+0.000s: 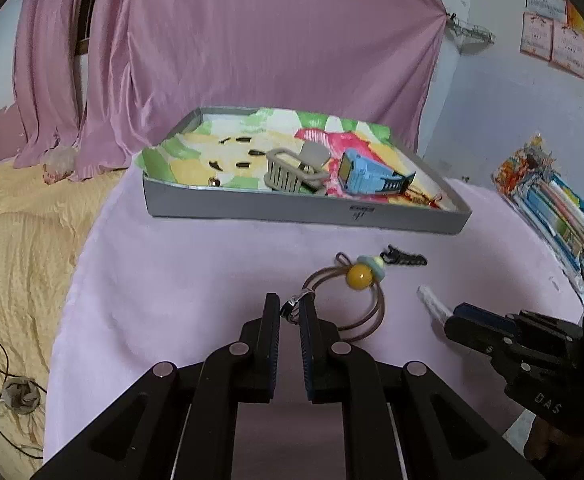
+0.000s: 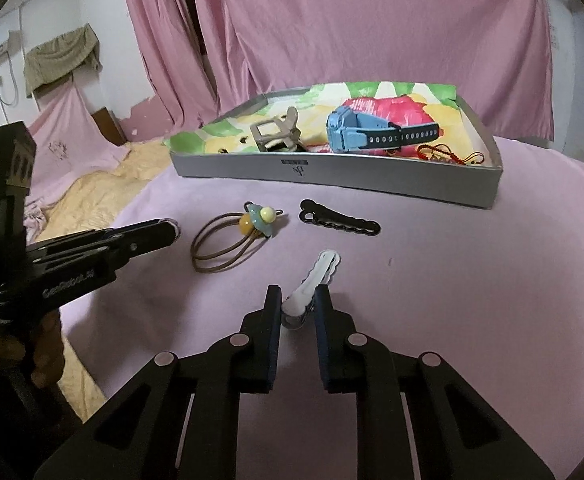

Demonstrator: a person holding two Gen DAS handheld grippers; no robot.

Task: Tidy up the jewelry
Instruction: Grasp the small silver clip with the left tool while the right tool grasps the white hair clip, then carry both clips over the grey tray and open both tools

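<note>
My left gripper [image 1: 291, 307] is shut on a small silver ring [image 1: 293, 305] just above the pink cloth. It sits at the near edge of a brown hair tie [image 1: 366, 312] with a yellow bead. My right gripper [image 2: 298, 301] is shut on the near end of a white hair clip [image 2: 321, 268], whose far end points away over the cloth. A black hair clip [image 2: 338, 222] lies beyond it. The grey tray [image 2: 332, 184] at the back holds a blue watch [image 2: 356, 132], a beige claw clip [image 2: 276, 136] and a red cord bracelet [image 2: 440, 154].
The pink cloth [image 1: 196, 272] covers a round surface, with a yellow blanket [image 1: 16, 248] to its left. A packet of coloured items [image 1: 548, 200] lies at the right edge. Pink curtains hang behind the tray.
</note>
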